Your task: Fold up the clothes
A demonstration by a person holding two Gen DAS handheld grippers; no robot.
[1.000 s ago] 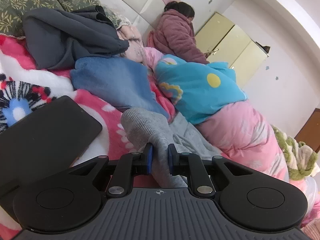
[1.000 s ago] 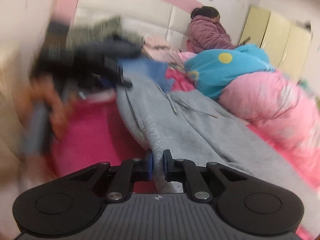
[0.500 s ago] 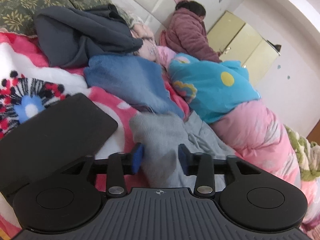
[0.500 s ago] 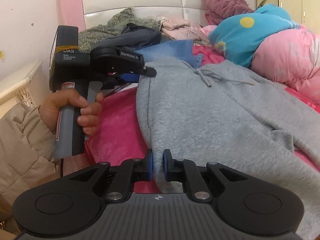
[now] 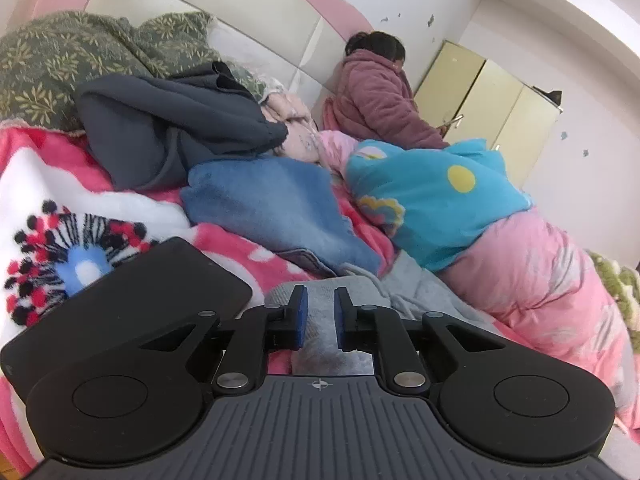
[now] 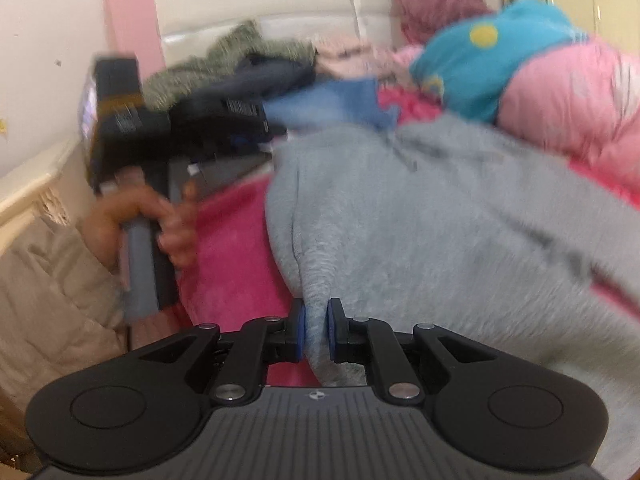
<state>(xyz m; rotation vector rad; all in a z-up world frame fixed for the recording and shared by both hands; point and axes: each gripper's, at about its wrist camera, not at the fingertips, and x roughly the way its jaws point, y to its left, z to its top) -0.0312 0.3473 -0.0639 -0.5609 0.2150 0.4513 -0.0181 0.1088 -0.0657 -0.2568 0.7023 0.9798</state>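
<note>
Now both claws pinch the grey hoodie (image 6: 420,220): left gripper (image 5: 319,317) re-closing at ten o'clock, right gripper (image 6: 316,330) easing slightly, hem pulled flat for folding.

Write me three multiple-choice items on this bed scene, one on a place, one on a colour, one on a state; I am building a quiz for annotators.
1. Where does the blue garment lie?
A. between the dark grey garment and the grey sweatshirt
B. on the wardrobe
C. on the floor

2. What colour is the spot on the turquoise quilt?
A. red
B. yellow
C. black

3. What is the right hand-held gripper doing?
A. gaping wide over bare blanket
B. pinching a fold of the grey sweatshirt
C. holding a phone

Answers:
1 A: it sits below the dark grey garment and above the grey sweatshirt in the left wrist view.
2 B: a yellow disc shows on the turquoise.
3 B: grey fabric runs between its nearly closed blue pads.
</note>
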